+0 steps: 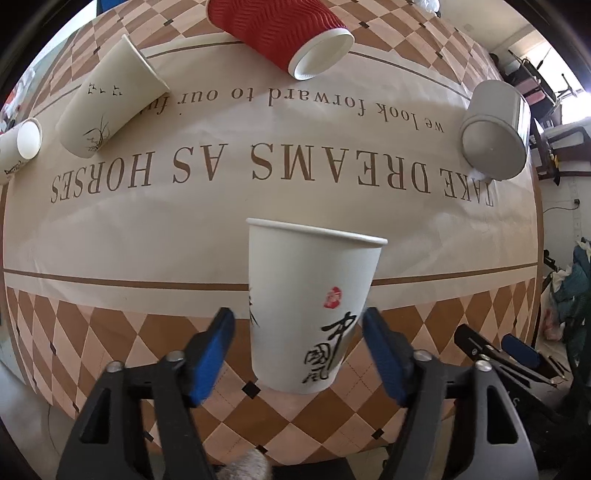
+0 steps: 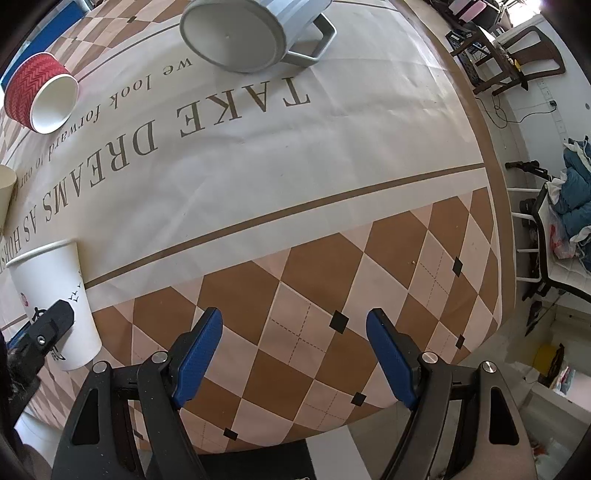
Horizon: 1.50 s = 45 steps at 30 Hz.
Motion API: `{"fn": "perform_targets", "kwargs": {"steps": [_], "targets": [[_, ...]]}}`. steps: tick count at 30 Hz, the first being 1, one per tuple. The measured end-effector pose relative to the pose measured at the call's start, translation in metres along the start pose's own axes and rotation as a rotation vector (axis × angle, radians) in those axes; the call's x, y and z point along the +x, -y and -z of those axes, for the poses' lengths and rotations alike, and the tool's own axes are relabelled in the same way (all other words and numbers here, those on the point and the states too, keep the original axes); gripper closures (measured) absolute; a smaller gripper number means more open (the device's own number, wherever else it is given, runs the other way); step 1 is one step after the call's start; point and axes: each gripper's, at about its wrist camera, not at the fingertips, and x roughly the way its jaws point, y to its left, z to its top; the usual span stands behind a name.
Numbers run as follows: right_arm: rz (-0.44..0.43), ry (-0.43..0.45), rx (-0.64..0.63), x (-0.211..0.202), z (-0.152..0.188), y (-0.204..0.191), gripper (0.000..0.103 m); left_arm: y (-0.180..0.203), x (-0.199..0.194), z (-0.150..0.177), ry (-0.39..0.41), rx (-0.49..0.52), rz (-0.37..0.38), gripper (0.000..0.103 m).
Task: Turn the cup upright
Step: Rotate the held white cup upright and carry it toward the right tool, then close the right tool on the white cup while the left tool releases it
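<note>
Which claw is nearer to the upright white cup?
Left. The left claw is open around the white cup, one finger on each side. The right claw is open over bare tablecloth beside it.

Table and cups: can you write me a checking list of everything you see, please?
Surface: tablecloth, checked border, printed words.
Job's things: white cup upright between the left gripper fingers, gaps both sides.
Clutter: red cup, cream cup, small cup, grey mug, all on their sides.
Grippers: left open; right gripper open, empty.
Cables: wall cord.
Surroundings: chairs, clothes pile.
</note>
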Motion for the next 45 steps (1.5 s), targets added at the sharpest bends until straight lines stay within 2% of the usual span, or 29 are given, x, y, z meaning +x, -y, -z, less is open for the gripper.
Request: {"fn": "perform_targets", "kwargs": {"steps": [3,7,8,11,18,23,28,30,32,38,45], "targets": [[0.000,0.002,0.004,-0.002,0.000,-0.004,0.021,0.001,0.000,0.000,0.003,0.009,-0.007,0.025],[0.005,0.004,0.008,-0.009,0.004,-0.004,0.021,0.002,-0.004,-0.002,0.026,0.014,-0.012,0.024],[0.008,0.005,0.009,-0.015,0.009,-0.014,0.021,0.002,-0.006,-0.002,0.031,0.016,-0.014,0.024],[0.004,0.005,0.014,-0.017,0.010,-0.007,0.021,0.002,-0.013,-0.003,0.040,0.014,-0.007,0.018],[-0.006,0.008,0.027,-0.029,0.016,-0.012,0.021,-0.008,-0.040,-0.001,0.087,0.030,-0.020,0.018],[-0.042,0.016,0.031,-0.041,0.019,-0.012,0.021,-0.023,-0.073,0.006,0.193,0.079,-0.153,0.018],[-0.112,0.028,0.014,-0.059,0.024,-0.020,0.021,-0.055,-0.084,0.018,0.249,0.098,-0.301,0.018],[-0.158,0.027,-0.002,-0.066,0.026,-0.028,0.021,-0.072,-0.079,0.023,0.237,0.084,-0.344,0.018],[-0.209,0.024,-0.020,-0.073,0.027,-0.038,0.021,-0.088,-0.072,0.029,0.221,0.062,-0.357,0.018],[-0.316,-0.012,-0.086,-0.080,0.025,-0.079,0.021,-0.122,-0.044,0.042,0.153,-0.027,-0.342,0.018],[-0.246,-0.031,-0.176,-0.077,0.023,-0.130,0.021,-0.136,-0.027,0.051,0.119,-0.059,-0.334,0.018]]}}
